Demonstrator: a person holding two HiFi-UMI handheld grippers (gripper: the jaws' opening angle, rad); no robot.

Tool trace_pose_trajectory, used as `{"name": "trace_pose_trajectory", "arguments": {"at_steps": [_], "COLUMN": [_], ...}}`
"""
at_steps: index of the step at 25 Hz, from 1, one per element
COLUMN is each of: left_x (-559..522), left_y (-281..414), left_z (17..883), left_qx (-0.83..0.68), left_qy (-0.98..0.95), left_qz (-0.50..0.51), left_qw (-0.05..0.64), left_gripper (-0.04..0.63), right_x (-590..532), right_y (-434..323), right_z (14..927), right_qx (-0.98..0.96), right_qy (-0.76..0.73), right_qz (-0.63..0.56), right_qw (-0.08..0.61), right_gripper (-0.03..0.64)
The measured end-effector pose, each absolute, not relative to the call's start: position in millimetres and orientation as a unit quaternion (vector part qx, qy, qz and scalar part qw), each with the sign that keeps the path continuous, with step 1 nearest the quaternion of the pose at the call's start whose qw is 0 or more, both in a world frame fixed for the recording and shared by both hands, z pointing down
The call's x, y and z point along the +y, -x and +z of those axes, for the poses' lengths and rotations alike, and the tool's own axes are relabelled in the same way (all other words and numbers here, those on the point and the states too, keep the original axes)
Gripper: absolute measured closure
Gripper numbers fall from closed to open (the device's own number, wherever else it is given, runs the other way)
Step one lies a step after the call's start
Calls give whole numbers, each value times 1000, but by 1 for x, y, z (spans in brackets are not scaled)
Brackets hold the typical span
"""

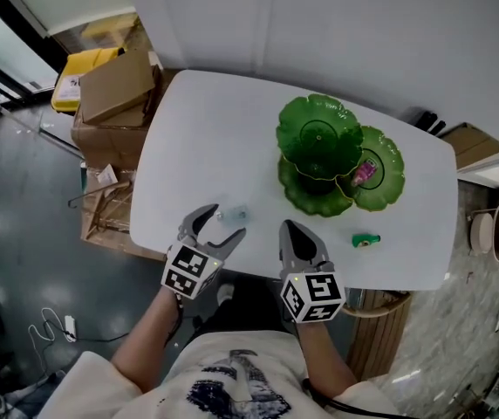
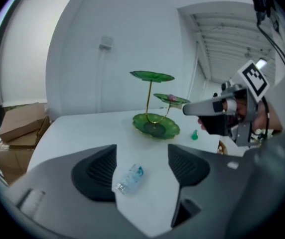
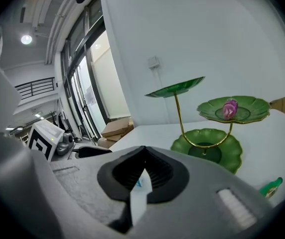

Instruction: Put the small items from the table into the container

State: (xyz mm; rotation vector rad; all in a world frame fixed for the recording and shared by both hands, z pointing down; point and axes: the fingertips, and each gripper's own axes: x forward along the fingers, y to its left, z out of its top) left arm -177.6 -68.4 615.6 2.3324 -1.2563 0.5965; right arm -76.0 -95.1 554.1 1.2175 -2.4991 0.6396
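1. The left claw [image 1: 224, 222] is wide open and holds nothing. I think it is open like that so the little clear packet [image 1: 234, 214] can fit between its two sides.
2. The packet lies flat on the white bench [image 1: 232, 138], in the lower middle of the head view. In the left gripper view it sits between the two pads, closer to the left one. The pads are not squeezing it.
3. The right claw [image 1: 295, 228] is closed tight with nothing in it. It hangs just to the right of the left claw, maybe waiting for its turn.
4. A small green item [image 1: 365, 240] lies on the bench, to the right of the right claw and near the bench's lower edge.
5. The green leaf stand [image 1: 319, 138] is the container, up and to the right of both claws. A pink item [image 1: 365, 173] already lies on its right plate, so I think one thing is put away.
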Motion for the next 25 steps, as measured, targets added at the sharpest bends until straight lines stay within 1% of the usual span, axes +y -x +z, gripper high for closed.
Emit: {"name": "trace_pose_trajectory", "arguments": {"at_steps": [2,5,11,25], "left_x": [-74,-79,-85,-97], "left_y": [176,176,172,174], "left_z": [628,645,678,730], "left_qx": [-444,-438,-413,-388], "left_qy": [-839,-836,-835,-823], "left_qz": [222,232,272,313], "left_qw": [221,235,242,273], "left_gripper": [288,279,279,281], "right_x": [-101,-108,-119,-145], "right_y": [78,80,82,85], "right_z": [564,578,601,637], "right_qx": [-866,-863,-858,-851], "right_qy": [-419,-416,-412,-401], "right_qz": [229,240,257,283], "right_qw": [149,157,167,188], "right_gripper": [618,618,618,618]}}
